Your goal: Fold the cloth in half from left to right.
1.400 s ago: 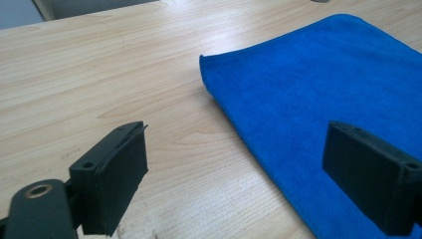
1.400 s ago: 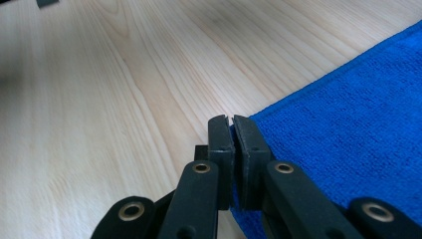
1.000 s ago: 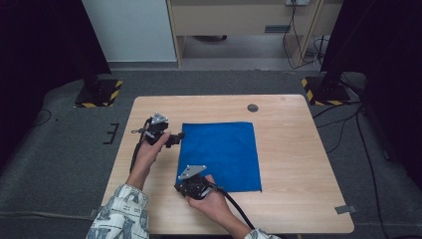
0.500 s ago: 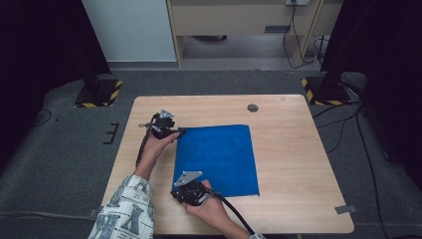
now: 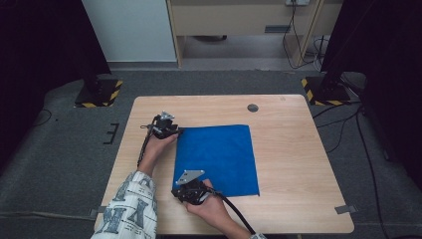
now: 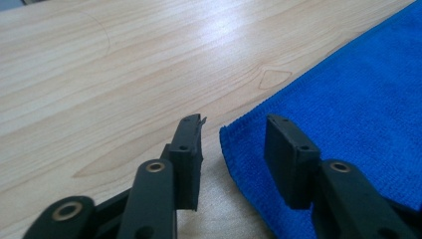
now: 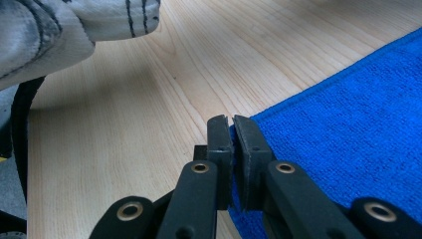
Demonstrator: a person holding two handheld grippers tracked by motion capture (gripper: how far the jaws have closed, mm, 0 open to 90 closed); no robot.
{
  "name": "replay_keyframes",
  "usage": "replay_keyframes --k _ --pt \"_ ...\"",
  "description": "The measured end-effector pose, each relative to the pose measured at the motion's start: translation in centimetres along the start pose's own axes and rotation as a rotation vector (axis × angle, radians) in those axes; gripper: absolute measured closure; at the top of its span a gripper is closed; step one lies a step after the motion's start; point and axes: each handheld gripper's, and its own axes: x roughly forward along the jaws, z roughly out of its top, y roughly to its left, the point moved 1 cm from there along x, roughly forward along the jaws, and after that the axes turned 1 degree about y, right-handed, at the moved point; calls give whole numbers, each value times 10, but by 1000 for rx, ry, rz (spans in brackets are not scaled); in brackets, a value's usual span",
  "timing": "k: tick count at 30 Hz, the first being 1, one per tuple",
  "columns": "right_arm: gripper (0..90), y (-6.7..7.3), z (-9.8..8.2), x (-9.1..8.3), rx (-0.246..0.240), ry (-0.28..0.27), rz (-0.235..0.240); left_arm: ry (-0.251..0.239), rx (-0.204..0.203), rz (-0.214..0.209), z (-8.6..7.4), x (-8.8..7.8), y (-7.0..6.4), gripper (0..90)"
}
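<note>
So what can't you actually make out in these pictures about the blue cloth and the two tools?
- High view: the right tool hides the cloth's near left corner, so the grip there is unreadable.
- Left gripper view: the blue cloth runs off the right edge; the left tool, just closing, straddles a corner, pads not yet pressing.
- Right gripper view: the jaws cover the pinched edge; the patterned sleeve is cut off.
- High view: the dark disc is too small to identify.

Blue cloth (image 7: 348, 134) corner — hidden between the jaws.
</note>
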Motion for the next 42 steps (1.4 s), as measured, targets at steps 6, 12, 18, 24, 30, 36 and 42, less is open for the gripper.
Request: replay_keyframes --k 6,12,18,24,30,36,42 --pt "867 0 0 -1 3 -3 -1 2 14 -17 -1 4 -1 688" --pt "868 0 -1 0 5 -5 -3 -12 -1 -40 2 1 -4 873" --pt "869 1 -2 -5 6 -18 -10 -28 -8 -46 7 -6 -10 888" --pt "871 0 0 -13 20 -47 -21 -42 40 -44 19 -24 -29 890" --pt "874 6 0 -23 20 -68 -35 -68 60 -49 30 -35 -44 890" --pt "879 9 2 -33 16 -89 -60 -70 54 -53 40 -42 -46 891" --pt "881 17 9 -36 6 -105 -85 -68 50 -36 49 -50 -41 891"
